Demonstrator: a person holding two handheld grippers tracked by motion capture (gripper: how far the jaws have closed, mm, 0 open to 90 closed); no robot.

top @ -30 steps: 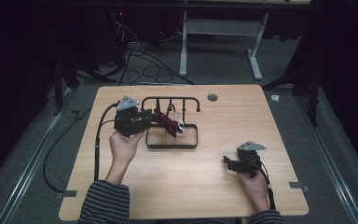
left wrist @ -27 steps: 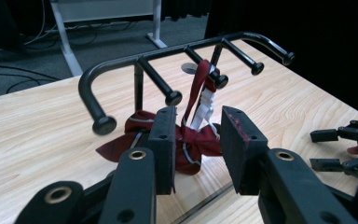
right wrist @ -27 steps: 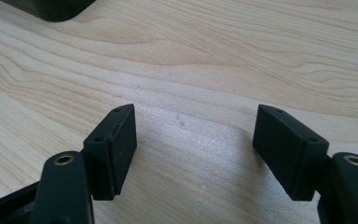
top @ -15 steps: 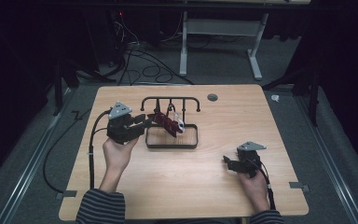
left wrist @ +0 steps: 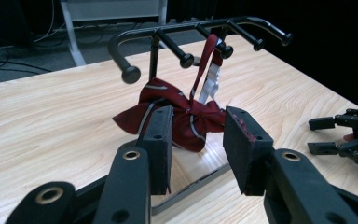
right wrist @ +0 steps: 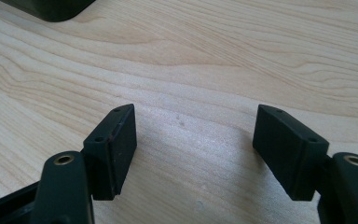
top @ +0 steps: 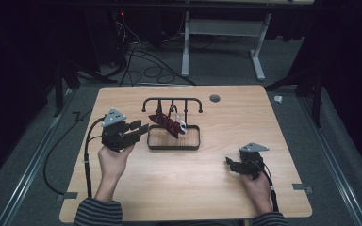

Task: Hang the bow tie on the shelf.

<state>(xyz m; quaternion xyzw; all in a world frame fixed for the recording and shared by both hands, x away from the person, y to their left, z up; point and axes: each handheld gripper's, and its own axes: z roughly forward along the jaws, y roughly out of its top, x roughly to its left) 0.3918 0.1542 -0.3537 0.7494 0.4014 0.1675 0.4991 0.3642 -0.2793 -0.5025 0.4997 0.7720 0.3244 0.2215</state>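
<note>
Left fingers (left wrist: 165, 140) just opening, empty, bow tie (left wrist: 177, 112) beyond

Lit table (top: 122, 197), dark surroundings, pictures slightly soft.

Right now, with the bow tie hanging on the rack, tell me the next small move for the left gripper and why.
Probably draw the left gripper a little farther back from the rack. Its jaws have just been opening and stand apart with nothing between them, while the dark red bow tie hangs by its strap from a peg, beyond the pads. The hang looks done, so clearing away seems the safe step.
</note>
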